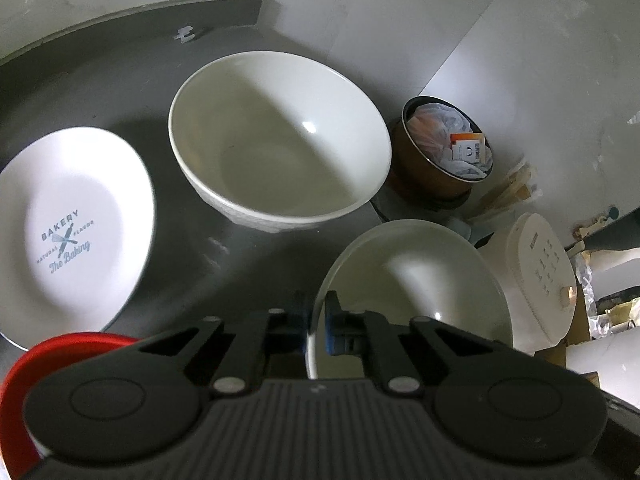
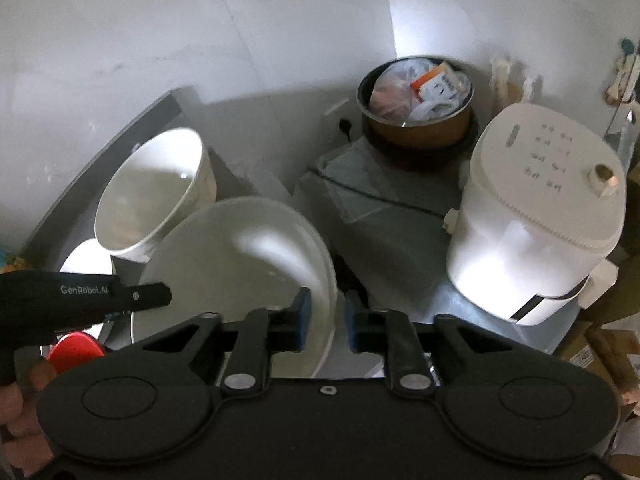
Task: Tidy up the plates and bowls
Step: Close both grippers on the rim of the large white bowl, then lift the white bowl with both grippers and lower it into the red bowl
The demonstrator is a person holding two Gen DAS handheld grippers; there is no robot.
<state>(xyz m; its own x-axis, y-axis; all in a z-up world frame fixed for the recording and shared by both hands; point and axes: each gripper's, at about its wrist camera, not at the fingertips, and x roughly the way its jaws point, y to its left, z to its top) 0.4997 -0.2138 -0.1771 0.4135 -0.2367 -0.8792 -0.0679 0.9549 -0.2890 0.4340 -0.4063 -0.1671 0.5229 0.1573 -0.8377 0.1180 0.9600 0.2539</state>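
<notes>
My left claw (image 1: 316,328) is clamped on the small bowl's (image 1: 412,292) rim, lifted off the tabletop's (image 1: 100,80) right edge; right claw (image 2: 325,322) straddles that rim, unclosed. Next (I judge): nest it in the big bowl (image 1: 280,140).

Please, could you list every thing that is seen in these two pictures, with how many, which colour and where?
deep bowl: 1, white, middle of the grey table, empty
printed plate: 1, white with blue BAKERY print, left of the deep bowl
shallow dish: 1, white, in front of the deep bowl, held by its rim
red bowl: 1, red, near left corner, partly hidden
pot: 1, brown, right of the deep bowl, stuffed with plastic bags
cooker: 1, white, far right
table: 1, dark grey
left tool: 1, black, shut on the dish rim
right tool: 1, black, open astride the dish rim
hand: 1, holding the left tool
</notes>
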